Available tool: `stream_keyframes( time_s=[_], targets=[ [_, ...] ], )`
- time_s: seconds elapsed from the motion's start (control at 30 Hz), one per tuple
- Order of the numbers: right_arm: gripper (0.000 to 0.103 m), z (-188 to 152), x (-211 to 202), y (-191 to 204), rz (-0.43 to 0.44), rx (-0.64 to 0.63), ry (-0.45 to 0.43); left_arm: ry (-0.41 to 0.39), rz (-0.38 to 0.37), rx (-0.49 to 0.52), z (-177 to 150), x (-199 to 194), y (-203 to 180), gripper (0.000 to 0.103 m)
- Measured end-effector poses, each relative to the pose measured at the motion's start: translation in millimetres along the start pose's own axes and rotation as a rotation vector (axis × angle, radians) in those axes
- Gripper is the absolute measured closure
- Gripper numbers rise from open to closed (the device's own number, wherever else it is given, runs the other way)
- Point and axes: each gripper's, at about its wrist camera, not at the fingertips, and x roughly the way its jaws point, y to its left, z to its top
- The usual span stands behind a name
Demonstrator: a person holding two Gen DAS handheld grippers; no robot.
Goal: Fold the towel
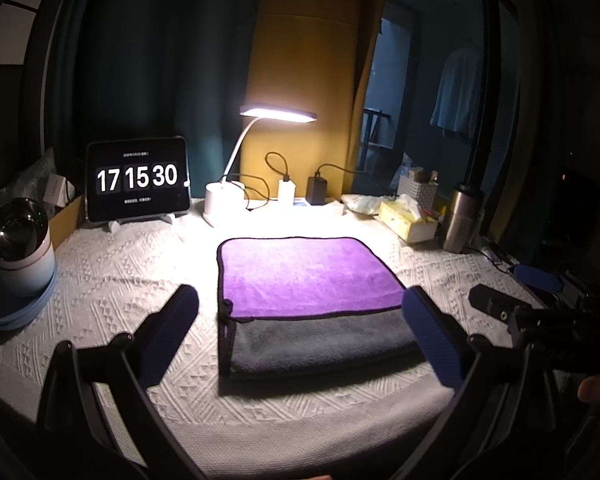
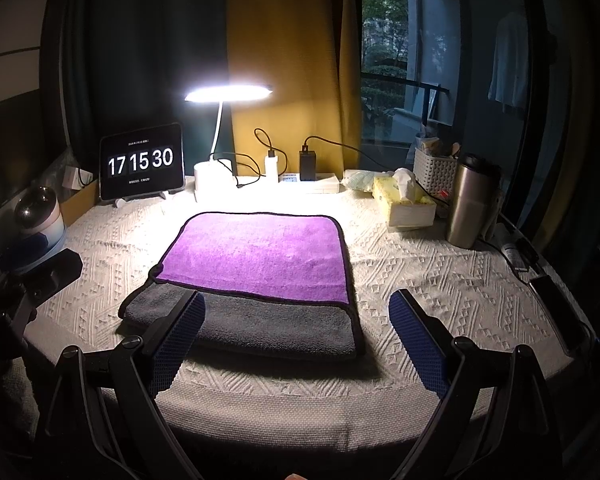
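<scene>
The towel (image 1: 304,276) lies folded on the white tablecloth, its purple side on top and a grey strip showing along the near edge. It also shows in the right wrist view (image 2: 260,256). My left gripper (image 1: 300,328) is open and empty, held above the towel's near edge with its blue pads either side. My right gripper (image 2: 296,336) is open and empty, above the towel's near right corner. The right gripper's body (image 1: 496,304) shows at the right of the left wrist view.
A lit desk lamp (image 1: 278,114), a tablet clock (image 1: 138,178), chargers and cables stand at the back. A tissue box (image 2: 408,200), steel tumbler (image 2: 470,200) and white basket (image 2: 434,168) stand back right. A round device (image 1: 18,244) sits at left. A phone (image 2: 556,304) lies at right.
</scene>
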Motion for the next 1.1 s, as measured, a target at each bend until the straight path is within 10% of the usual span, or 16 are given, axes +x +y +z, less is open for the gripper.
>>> stream_keyframes(
  time_s=[1.1],
  targets=[
    [0.017, -1, 38, -11, 0.038, -0.013, 0.078, 0.120, -0.006, -0.023, -8, 49, 12, 0.001]
  ],
)
